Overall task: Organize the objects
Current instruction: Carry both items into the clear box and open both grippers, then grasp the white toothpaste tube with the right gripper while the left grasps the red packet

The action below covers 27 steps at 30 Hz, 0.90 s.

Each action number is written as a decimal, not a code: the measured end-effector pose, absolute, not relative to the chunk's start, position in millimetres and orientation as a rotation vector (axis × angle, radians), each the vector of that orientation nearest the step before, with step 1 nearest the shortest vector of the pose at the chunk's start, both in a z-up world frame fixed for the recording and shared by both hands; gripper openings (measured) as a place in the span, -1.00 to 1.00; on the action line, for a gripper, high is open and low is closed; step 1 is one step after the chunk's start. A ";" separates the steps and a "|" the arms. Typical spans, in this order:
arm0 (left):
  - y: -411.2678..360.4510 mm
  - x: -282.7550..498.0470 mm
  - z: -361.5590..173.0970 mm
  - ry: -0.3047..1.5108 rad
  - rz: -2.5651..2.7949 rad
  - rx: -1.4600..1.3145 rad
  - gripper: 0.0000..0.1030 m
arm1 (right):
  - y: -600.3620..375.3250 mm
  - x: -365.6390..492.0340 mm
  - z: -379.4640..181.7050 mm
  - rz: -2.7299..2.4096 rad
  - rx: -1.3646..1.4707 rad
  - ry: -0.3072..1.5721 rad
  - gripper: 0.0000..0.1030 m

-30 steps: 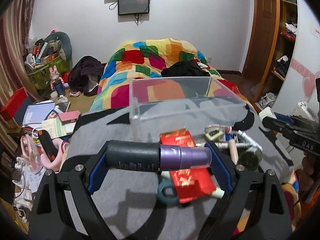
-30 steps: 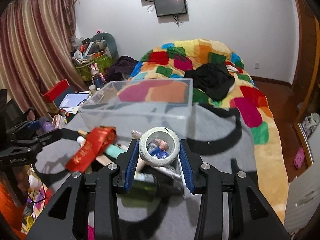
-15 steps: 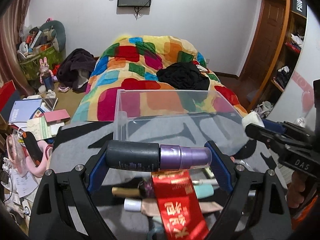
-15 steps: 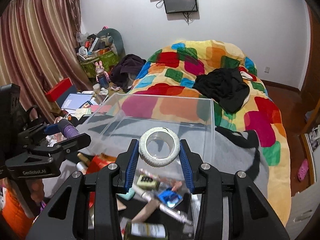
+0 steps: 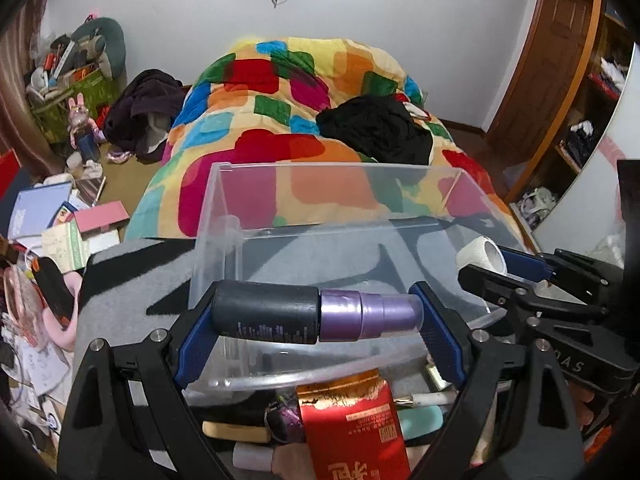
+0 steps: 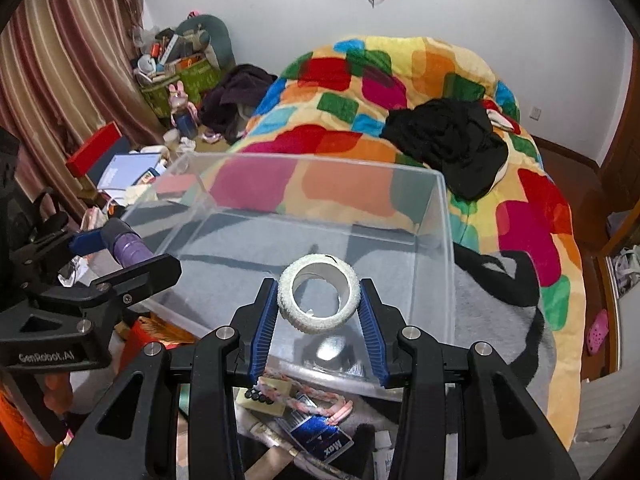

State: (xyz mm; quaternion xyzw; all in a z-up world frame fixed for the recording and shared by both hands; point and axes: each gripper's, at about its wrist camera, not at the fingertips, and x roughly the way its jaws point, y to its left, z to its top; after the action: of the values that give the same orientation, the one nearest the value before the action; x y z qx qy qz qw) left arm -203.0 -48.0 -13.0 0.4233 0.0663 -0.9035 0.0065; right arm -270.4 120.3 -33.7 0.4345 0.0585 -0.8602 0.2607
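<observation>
Both tools now over one clear bin [image 6: 436, 240] — left tool [image 5: 316, 316] clamps one bottle [image 5: 280, 314], right tool [image 6: 319, 300] one tape roll [image 6: 319, 298].

Black-purple bottle [image 5: 316, 314], white tape roll [image 6: 319, 293] above clear bin [image 6: 436, 216]

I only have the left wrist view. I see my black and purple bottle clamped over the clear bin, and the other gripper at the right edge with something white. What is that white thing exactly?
Observer: In the right wrist view it is a white tape roll, a ring with an open centre, clamped between the right gripper pads.
Operator: Is it over the bin yet?
Observer: It appears so. It sits in front of the clear bin, beyond the near wall, with bare bin floor behind it.
Operator: What lies under that gripper? My view cuts off there.
Observer: Outside the near wall, a pink and white braided cord lies on a blue packet.
Operator: Can you see my side from there?
Observer: Yes, the left gripper shows at the left edge, with the bottle's purple cap between its fingers.
</observation>
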 end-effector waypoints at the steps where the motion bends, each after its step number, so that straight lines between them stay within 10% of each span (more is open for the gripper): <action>1: -46.0 -204.6 -13.9 0.198 -2.827 1.335 0.75 | 118.9 -271.8 -35.4 -2.326 1.184 0.166 -0.29; 27: -31.1 -159.7 12.2 0.116 -2.882 1.267 0.92 | 143.8 -223.2 1.4 -2.383 1.028 0.199 0.26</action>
State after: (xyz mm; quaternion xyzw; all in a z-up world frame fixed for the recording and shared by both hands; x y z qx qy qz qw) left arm -159.7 -31.1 12.2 0.4022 0.0369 -0.9148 -0.0046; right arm -223.2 143.8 1.4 0.3808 0.0736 -0.8825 0.2660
